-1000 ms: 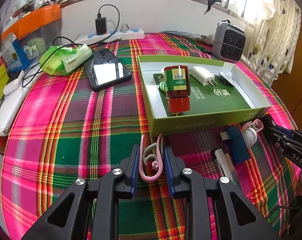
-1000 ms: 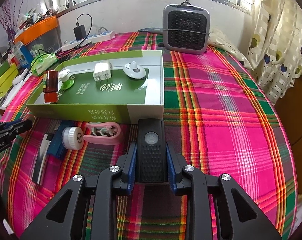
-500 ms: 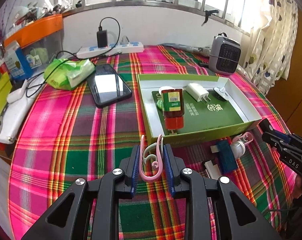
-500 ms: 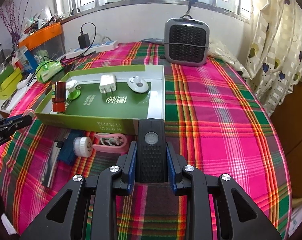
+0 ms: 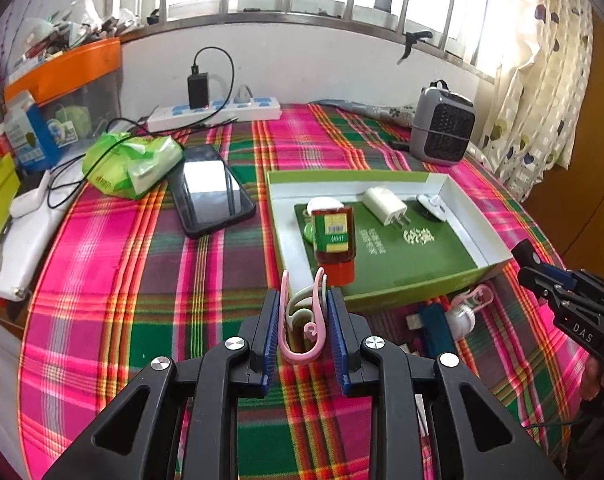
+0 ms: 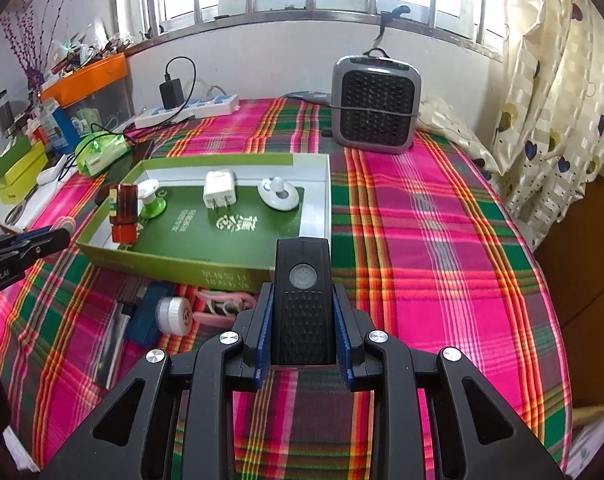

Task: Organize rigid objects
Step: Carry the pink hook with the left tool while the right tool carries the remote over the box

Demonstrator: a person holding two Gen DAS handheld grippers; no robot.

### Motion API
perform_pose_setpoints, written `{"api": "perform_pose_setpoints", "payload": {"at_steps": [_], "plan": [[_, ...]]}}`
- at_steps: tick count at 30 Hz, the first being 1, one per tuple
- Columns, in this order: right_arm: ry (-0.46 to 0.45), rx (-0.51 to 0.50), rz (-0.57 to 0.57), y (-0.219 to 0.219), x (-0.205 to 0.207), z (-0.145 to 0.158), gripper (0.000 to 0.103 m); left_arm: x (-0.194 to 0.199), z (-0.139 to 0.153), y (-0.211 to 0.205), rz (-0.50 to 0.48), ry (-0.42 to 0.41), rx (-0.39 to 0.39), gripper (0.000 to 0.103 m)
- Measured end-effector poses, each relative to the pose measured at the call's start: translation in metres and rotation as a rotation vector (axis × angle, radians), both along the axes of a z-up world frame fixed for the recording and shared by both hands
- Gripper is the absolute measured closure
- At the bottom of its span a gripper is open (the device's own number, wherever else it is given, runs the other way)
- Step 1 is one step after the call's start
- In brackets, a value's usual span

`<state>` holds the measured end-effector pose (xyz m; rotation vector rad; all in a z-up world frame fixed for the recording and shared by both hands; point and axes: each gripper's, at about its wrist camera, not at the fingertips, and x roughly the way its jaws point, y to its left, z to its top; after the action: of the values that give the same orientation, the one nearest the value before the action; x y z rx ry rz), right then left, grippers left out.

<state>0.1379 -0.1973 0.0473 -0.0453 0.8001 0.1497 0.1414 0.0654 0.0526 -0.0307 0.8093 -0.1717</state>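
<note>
My left gripper (image 5: pixel 304 316) is shut on a pink and white clip (image 5: pixel 302 320), held above the plaid cloth just short of the green box (image 5: pixel 414 284). My right gripper (image 6: pixel 302 316) is shut on a black remote (image 6: pixel 303 300), raised near the same green box (image 6: pixel 173 258). Inside the box lie a red-capped bottle (image 5: pixel 334 240), a white charger plug (image 5: pixel 386 205), a white round hook (image 6: pixel 278 194) and a green suction cup (image 6: pixel 151 200). In front of the box lie a blue stick (image 6: pixel 147 316), a white cap (image 6: pixel 173 315) and a pink clip (image 6: pixel 221 308).
A black phone (image 5: pixel 211 194) and a green tissue pack (image 5: pixel 131 162) lie left of the box. A grey heater (image 6: pixel 376 106) stands at the back right, a power strip (image 5: pixel 213 112) by the wall. Cluttered boxes (image 6: pixel 17 168) line the left edge. Curtain (image 6: pixel 554 100) hangs right.
Both grippers have risen and pulled back from the table with their objects still held, so the box and loose items look smaller and lower.
</note>
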Motion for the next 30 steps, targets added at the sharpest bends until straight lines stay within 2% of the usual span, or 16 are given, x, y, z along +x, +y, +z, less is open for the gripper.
{"api": "perform_pose_setpoints", "payload": {"at_steps": [13, 30], "plan": [[0.014, 0.014, 0.042, 0.009, 0.034, 0.004, 0.075, 0.041, 0.018, -0.009, -0.027, -0.028, -0.013, 0.081], [0.065, 0.002, 0.09, 0.023, 0.076, -0.01, 0.075, 0.104, 0.01, -0.015, -0.033, 0.006, 0.001, 0.08]]}}
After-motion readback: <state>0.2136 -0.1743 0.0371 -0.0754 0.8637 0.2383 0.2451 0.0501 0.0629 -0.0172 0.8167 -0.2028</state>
